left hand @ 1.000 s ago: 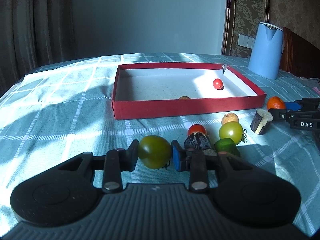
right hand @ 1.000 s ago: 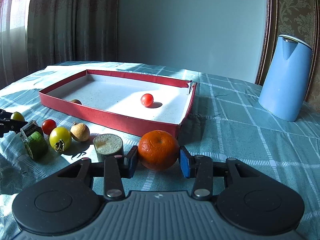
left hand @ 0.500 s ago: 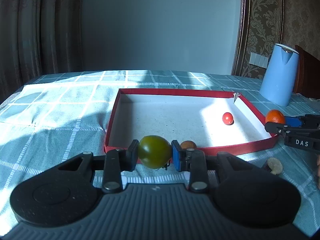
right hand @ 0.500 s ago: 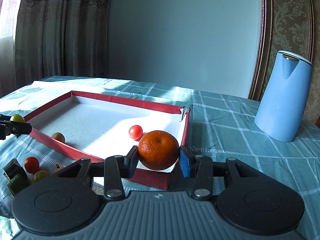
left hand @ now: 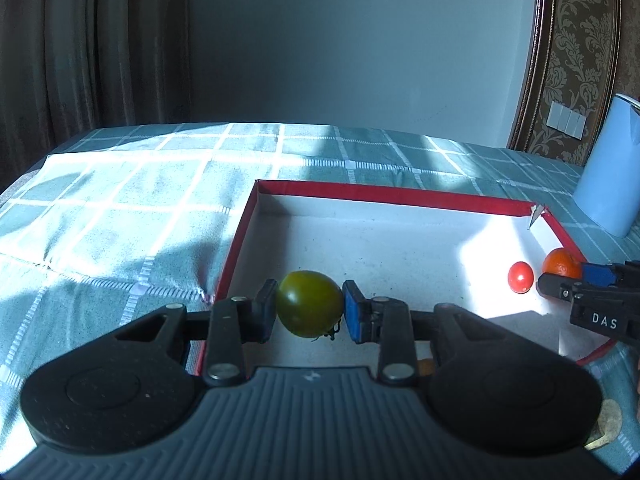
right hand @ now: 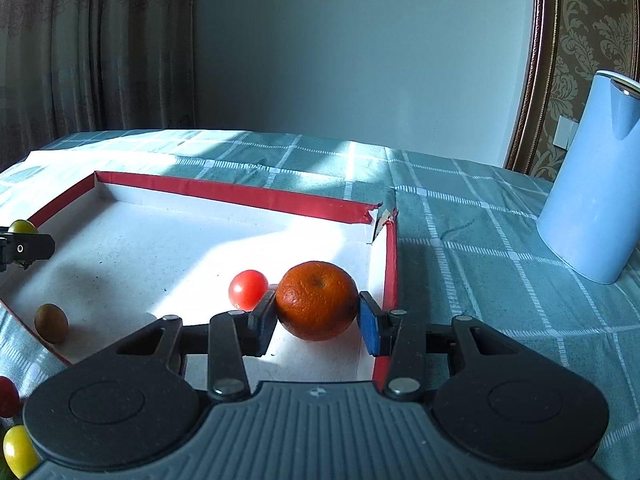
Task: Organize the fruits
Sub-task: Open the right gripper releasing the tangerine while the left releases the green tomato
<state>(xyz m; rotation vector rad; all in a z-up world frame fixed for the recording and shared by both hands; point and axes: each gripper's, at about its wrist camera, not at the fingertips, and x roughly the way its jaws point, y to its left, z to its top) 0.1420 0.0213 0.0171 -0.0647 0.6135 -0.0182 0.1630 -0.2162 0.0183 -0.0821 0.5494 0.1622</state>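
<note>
Over the red tray, the left tool grips a green tomato and the right tool a tangerine, so lowering and releasing seems next

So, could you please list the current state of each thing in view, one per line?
left gripper: shut on the green tomato
green tomato: held over the box
right gripper: shut on the orange
orange: held over the box
red tomato: resting in the box
brown fruit: resting in the box
red box: open-topped, far right corner torn
blue kettle: upright on the tablecloth
</note>
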